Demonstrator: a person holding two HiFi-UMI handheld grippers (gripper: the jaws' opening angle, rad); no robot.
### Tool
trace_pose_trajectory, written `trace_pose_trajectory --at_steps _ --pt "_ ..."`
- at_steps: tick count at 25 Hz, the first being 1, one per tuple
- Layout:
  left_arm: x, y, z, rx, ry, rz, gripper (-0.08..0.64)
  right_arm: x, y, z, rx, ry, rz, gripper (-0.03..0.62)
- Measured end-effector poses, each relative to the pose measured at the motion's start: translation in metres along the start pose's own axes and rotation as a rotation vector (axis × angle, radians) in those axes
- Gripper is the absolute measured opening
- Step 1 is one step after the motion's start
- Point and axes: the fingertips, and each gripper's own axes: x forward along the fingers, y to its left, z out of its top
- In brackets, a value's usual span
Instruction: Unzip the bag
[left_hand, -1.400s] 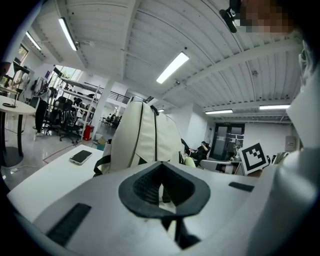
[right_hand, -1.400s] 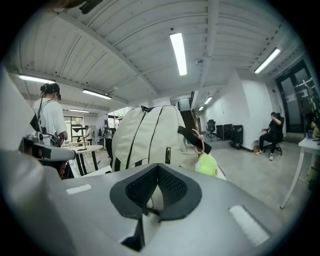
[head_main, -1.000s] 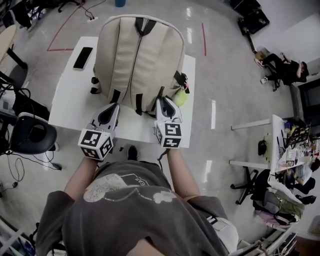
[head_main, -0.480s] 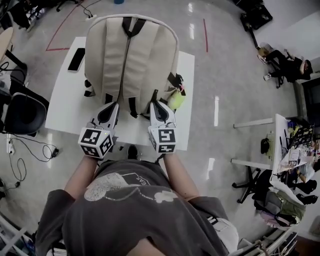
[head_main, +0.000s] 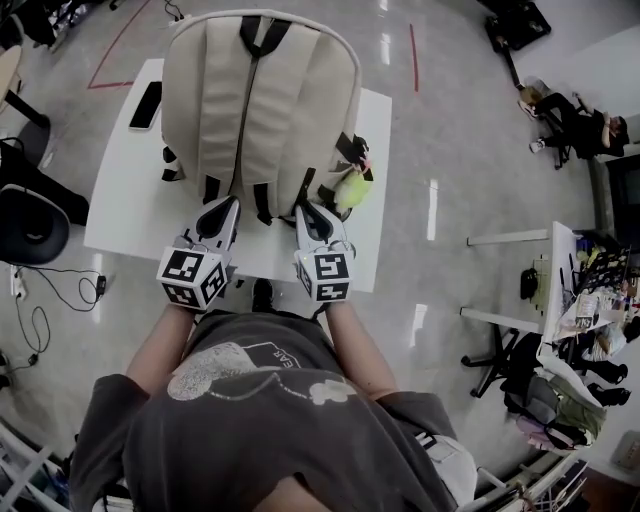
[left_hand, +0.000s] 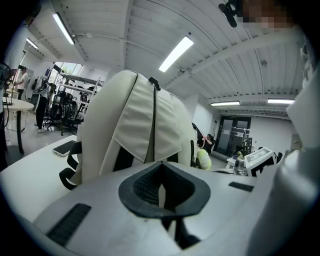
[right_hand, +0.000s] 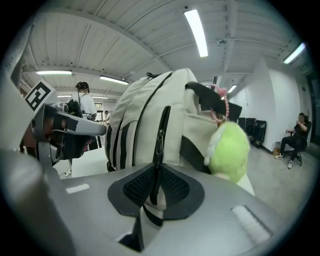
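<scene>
A cream backpack (head_main: 260, 100) with black straps stands upright on the white table (head_main: 130, 200). Both grippers are at its near bottom edge. My right gripper (head_main: 305, 208) is shut on the black zipper pull (right_hand: 159, 137), which runs down between its pads (right_hand: 172, 187) below a zip line up the bag (right_hand: 140, 120). My left gripper (head_main: 222, 203) is shut too, its pads (left_hand: 145, 185) pressed on what looks like a black strap at the base of the bag (left_hand: 135, 125). A green plush charm (head_main: 352, 188) hangs on the bag's right side (right_hand: 227, 150).
A black phone (head_main: 146, 105) lies on the table's far left. A black office chair (head_main: 30, 225) stands left of the table. At the right is a cluttered desk (head_main: 585, 290), and a person (head_main: 575, 120) sits at the far right.
The right gripper has edged left along the bag's bottom, nearer the left gripper. The left gripper has stayed at the bag's base. The whole view has shifted slightly.
</scene>
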Motion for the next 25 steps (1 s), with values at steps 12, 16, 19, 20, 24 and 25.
trace_pose_trajectory --at_steps 12,16,19,20,24,25 --pt "0.005 -0.005 -0.031 -0.029 0.078 -0.032 0.005 0.002 0.004 -0.072 0.041 0.196 0.044 0.034" --pt "0.006 -0.013 -0.043 -0.033 0.102 -0.055 0.006 0.000 0.003 -0.091 0.048 0.257 0.056 0.034" --pt "0.007 -0.014 -0.055 -0.042 0.124 -0.060 0.005 -0.002 0.007 -0.102 0.056 0.290 0.068 0.034" --pt "0.006 -0.014 -0.058 -0.051 0.132 -0.061 0.006 -0.003 0.010 -0.105 0.057 0.304 0.072 0.034" --pt "0.002 -0.014 -0.068 -0.093 0.149 -0.063 0.006 -0.005 0.015 -0.115 0.041 0.350 0.065 0.032" --pt "0.001 -0.013 -0.070 -0.098 0.152 -0.061 0.005 -0.005 0.016 -0.118 0.043 0.365 0.060 0.032"
